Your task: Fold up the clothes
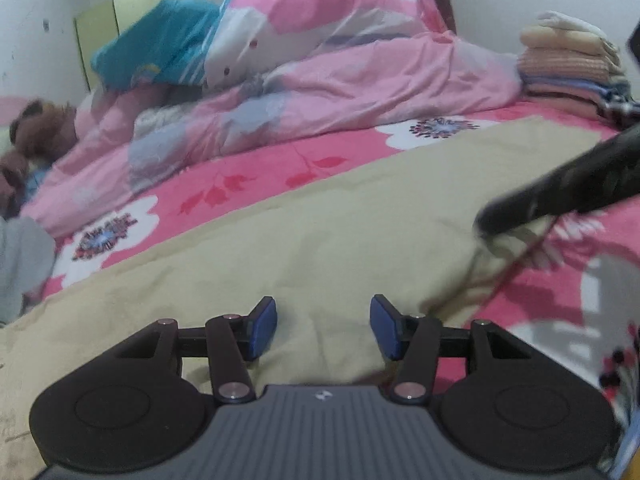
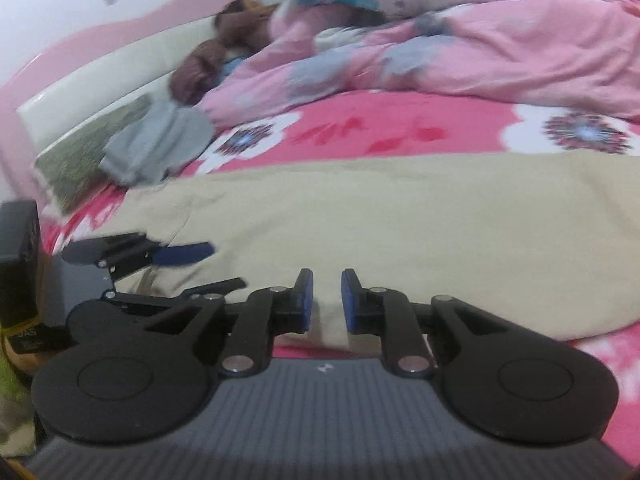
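Both grippers, left (image 1: 323,328) and right (image 2: 327,301), angle down over beige cloth (image 1: 320,224), jaws apart, empty.

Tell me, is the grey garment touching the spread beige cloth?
Touching: the right wrist view shows the grey garment lying across the beige cloth at its far left corner.

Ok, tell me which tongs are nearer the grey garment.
Left. The left tongs sit at the beige cloth's edge just short of the grey garment; the right tongs are further along the cloth.
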Demonstrator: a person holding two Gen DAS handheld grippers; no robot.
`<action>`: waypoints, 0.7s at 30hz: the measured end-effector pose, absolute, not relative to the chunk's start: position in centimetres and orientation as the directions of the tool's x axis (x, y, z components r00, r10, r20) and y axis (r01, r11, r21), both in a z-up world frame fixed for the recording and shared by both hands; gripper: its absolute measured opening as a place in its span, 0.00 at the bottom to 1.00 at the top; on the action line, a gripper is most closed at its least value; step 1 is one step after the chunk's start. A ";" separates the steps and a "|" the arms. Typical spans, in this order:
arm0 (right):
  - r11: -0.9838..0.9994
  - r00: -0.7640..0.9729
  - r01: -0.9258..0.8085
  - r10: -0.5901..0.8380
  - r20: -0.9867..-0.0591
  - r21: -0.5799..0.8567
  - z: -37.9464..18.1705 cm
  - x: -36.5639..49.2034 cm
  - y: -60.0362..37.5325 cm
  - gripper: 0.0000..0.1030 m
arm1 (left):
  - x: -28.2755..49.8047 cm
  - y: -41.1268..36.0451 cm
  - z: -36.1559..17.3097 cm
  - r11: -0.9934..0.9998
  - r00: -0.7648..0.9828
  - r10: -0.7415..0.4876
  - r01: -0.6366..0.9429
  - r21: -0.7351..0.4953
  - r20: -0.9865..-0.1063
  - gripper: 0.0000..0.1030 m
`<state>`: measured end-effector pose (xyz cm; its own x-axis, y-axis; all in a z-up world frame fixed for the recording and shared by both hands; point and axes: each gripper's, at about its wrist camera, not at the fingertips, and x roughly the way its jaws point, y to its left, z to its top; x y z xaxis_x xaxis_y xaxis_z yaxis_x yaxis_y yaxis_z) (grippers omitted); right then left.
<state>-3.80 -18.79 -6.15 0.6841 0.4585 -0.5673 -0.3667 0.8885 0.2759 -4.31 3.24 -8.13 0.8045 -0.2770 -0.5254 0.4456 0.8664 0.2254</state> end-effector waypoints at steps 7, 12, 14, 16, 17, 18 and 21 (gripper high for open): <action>0.908 0.724 -0.358 0.417 -0.549 0.217 -4.9 -5.5 -16.9 0.20 | -5.3 4.5 -8.8 0.881 0.815 -0.314 0.441 0.171 -0.486 0.56; 0.897 0.725 -0.411 0.429 -0.538 0.161 -5.6 -5.0 -14.0 0.21 | -6.1 5.9 -8.3 0.897 0.818 -0.334 0.429 0.110 -0.469 0.61; 0.900 0.708 -0.418 0.408 -0.577 0.124 -7.4 -5.5 -13.6 0.21 | -6.9 7.1 -7.7 0.904 0.825 -0.335 0.417 0.090 -0.456 0.62; 0.902 0.720 -0.426 0.389 -0.575 0.078 -7.3 -6.8 -13.7 0.21 | -7.4 8.8 -7.0 0.918 0.836 -0.323 0.390 0.067 -0.443 0.62; 0.903 0.721 -0.425 0.375 -0.583 0.055 -6.9 -7.2 -13.6 0.21 | -7.6 9.7 -6.7 0.926 0.843 -0.315 0.374 0.054 -0.436 0.62; 0.904 0.718 -0.425 0.361 -0.596 0.035 -6.4 -7.5 -13.6 0.21 | -7.8 10.6 -6.3 0.933 0.849 -0.308 0.359 0.041 -0.430 0.62; 0.903 0.728 -0.429 0.356 -0.586 0.017 -4.7 -7.9 -13.4 0.21 | -7.7 13.1 -5.3 0.954 0.865 -0.276 0.301 -0.007 -0.419 0.60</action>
